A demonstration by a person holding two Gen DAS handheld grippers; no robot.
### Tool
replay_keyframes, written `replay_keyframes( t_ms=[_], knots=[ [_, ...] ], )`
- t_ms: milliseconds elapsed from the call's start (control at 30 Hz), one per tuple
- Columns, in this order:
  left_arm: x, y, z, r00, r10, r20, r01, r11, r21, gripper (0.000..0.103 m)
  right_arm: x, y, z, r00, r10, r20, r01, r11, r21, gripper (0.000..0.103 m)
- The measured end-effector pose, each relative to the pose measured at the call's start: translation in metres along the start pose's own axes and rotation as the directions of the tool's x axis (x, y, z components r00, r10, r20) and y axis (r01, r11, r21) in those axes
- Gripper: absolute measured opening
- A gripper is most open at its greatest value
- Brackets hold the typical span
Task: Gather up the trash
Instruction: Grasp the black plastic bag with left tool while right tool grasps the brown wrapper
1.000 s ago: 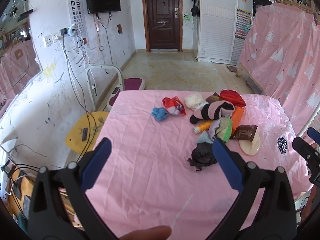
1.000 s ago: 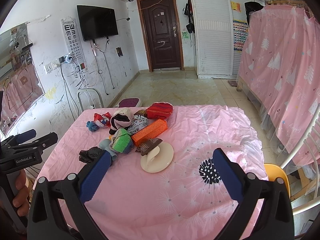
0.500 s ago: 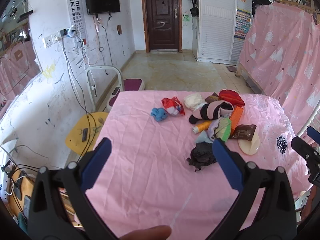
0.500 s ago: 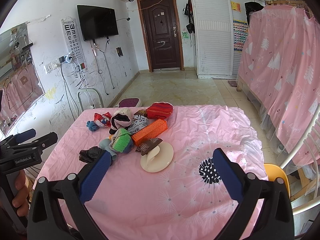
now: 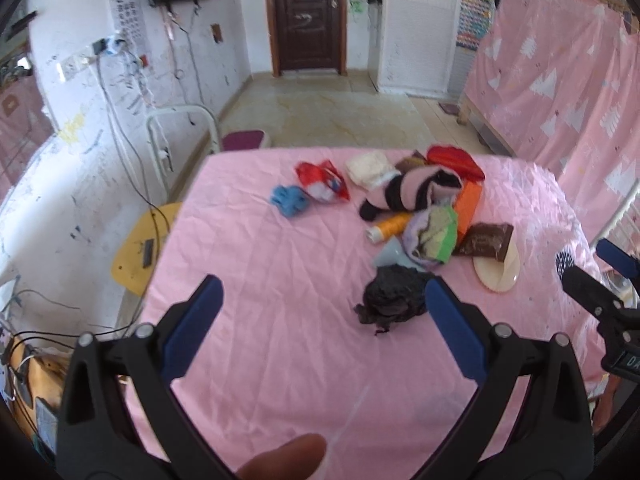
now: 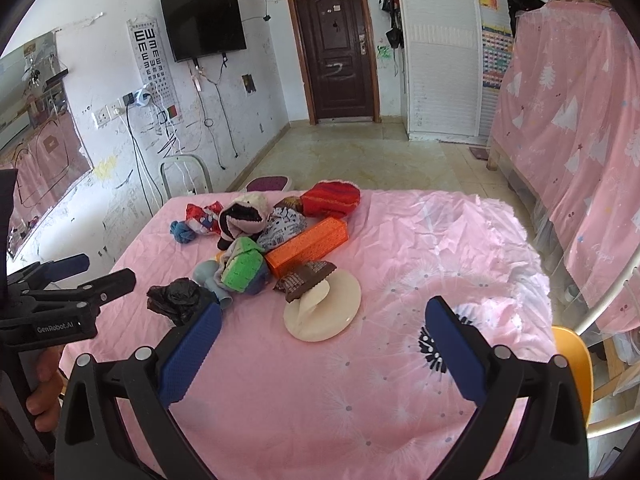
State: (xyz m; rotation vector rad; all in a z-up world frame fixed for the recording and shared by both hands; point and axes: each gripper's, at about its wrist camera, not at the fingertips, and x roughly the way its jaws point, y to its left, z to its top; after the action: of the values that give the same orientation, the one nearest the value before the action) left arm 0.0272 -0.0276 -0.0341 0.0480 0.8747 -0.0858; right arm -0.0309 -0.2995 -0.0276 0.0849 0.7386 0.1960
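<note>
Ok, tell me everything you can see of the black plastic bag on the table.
The black plastic bag is crumpled into a loose, glossy wad with ragged edges. It lies on the pink tablecloth at the near end of the pile, apart from both grippers. A grey-blue funnel-shaped item sits right beside it, seemingly touching. Whether the bag holds anything cannot be told. The right wrist view shows it partly hidden behind a blue finger pad.
</note>
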Motion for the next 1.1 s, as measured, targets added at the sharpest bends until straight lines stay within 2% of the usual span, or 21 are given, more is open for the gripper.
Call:
replay_keyframes(
  t_ms=[200, 300, 500, 600, 667, 833, 1000, 1067, 1100],
  knots=[
    [0.038, -0.013, -0.002, 0.993, -0.074, -0.095, 0.078, 0.996, 0.035, 0.097, 0.03, -0.004, 0.002, 0.998, 0.032, -0.047, -0.032, 0.999, -0.002, 0.092],
    [0.048, -0.02, -0.004, 0.988, -0.099, -0.118, 0.107, 0.992, 0.063, 0.091, 0.041, -0.006, 0.006, 0.997, 0.047, -0.057, -0.047, 0.999, -0.011, 0.092],
    [0.062, -0.026, -0.007, 0.978, -0.135, -0.158, 0.148, 0.986, 0.079, 0.07, 0.059, -0.004, 0.016, 0.994, 0.077, -0.076, -0.08, 0.996, -0.039, 0.092],
    [0.065, -0.025, -0.007, 0.973, -0.158, -0.167, 0.173, 0.982, 0.078, 0.055, 0.067, -0.005, 0.019, 0.993, 0.081, -0.089, -0.085, 0.995, -0.045, 0.09],
    [0.065, -0.023, -0.008, 0.972, -0.17, -0.163, 0.184, 0.98, 0.073, 0.038, 0.07, -0.004, 0.019, 0.991, 0.09, -0.096, -0.096, 0.994, -0.051, 0.088],
    [0.058, -0.016, -0.01, 0.968, -0.206, -0.145, 0.218, 0.974, 0.069, 0.029, 0.079, 0.007, 0.021, 0.988, 0.097, -0.121, -0.111, 0.987, -0.113, 0.067],
    [0.044, -0.008, -0.01, 0.965, -0.239, -0.105, 0.246, 0.967, 0.062, 0.027, 0.091, 0.015, 0.023, 0.985, 0.085, -0.149, -0.11, 0.98, -0.166, 0.053],
    [0.039, -0.004, -0.011, 0.965, -0.245, -0.092, 0.251, 0.966, 0.058, 0.027, 0.095, 0.016, 0.025, 0.985, 0.082, -0.155, -0.11, 0.978, -0.179, 0.045],
    [0.039, -0.005, -0.01, 0.966, -0.243, -0.086, 0.249, 0.967, 0.058, 0.027, 0.096, 0.016, 0.025, 0.984, 0.081, -0.157, -0.11, 0.977, -0.185, 0.037]
  ],
)
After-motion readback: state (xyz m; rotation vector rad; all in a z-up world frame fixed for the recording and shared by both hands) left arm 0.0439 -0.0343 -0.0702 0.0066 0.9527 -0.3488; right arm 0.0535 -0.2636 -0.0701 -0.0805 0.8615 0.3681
